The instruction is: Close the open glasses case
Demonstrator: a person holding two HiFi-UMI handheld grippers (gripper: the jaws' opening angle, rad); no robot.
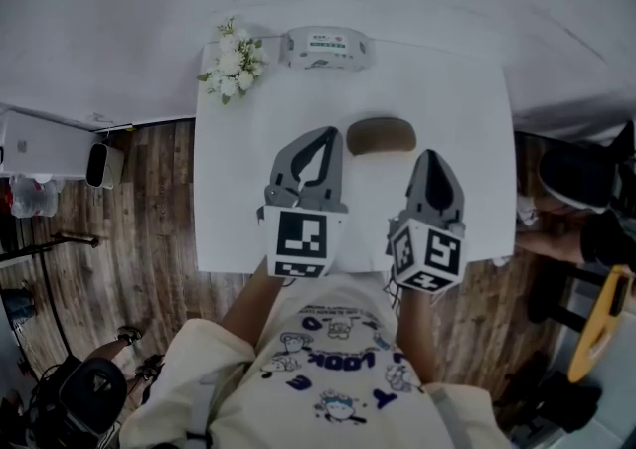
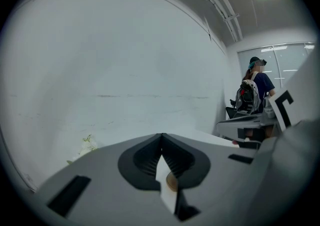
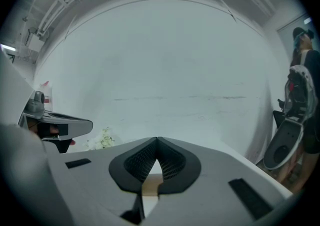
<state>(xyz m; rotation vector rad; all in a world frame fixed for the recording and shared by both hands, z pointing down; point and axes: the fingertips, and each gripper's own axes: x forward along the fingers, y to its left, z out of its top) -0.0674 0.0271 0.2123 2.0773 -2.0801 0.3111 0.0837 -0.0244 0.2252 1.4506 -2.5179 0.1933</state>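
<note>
Both claws pinched shut, nothing in them

Left claw [image 1: 326,139] and right claw [image 1: 431,157] hover over the white bench [image 1: 234,199]. The brown glasses case [image 1: 381,136] lies just ahead, between their tips.

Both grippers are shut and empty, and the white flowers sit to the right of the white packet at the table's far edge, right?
Not quite: the head view shows the white flowers to the left of the white packet, not the right. The rest holds.
</note>
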